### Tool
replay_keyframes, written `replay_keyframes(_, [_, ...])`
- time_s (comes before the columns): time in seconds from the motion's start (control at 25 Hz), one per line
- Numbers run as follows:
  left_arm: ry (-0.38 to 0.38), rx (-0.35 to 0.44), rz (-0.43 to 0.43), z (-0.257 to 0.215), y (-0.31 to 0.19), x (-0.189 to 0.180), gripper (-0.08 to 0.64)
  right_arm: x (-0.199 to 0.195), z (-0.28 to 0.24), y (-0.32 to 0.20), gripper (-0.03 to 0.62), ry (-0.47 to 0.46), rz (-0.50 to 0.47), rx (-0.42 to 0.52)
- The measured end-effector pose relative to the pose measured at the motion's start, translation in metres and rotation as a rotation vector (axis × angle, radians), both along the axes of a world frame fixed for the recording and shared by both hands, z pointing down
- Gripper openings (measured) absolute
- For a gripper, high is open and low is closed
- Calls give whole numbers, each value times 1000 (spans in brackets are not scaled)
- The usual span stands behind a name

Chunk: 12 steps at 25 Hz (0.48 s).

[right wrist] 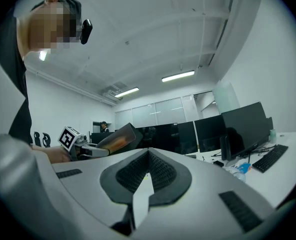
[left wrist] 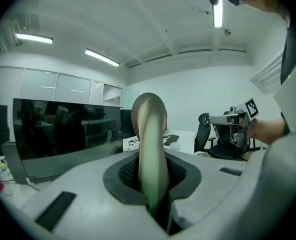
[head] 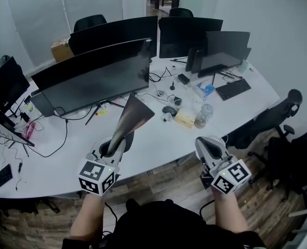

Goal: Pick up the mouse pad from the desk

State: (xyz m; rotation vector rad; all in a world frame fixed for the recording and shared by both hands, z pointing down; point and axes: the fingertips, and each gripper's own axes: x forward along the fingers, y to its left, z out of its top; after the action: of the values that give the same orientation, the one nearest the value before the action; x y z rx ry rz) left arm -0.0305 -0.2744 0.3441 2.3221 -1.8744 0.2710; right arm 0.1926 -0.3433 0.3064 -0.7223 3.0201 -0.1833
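Seemingly curled, mouse pad (head: 131,117) sits clamped in left gripper (head: 111,147).

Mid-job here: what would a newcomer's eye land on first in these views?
The mouse pad stands out first, curled and held up above the desk, pinched in the left gripper at the head view's lower centre. The right gripper hangs beside it near the desk edge, shut and empty. Behind them, large dark monitors span the desk.

Head view looks steeply down; both gripper views look across the same desk (head: 161,141).
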Motion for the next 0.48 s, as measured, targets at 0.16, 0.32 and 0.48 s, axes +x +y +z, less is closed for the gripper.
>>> replay_keyframes(0.16, [-4,18,-30,-2,9,-12,49,-24,16,14,3,0,-55,-39])
replay_keyframes(0.32, [7,7,-53,11,17,-15,49,-38,21,24,3,25,-87,-19])
replay_keyframes(0.48, [47,-11,-64,23,21,-12,49,-35,20,20,3,19,-70,-20])
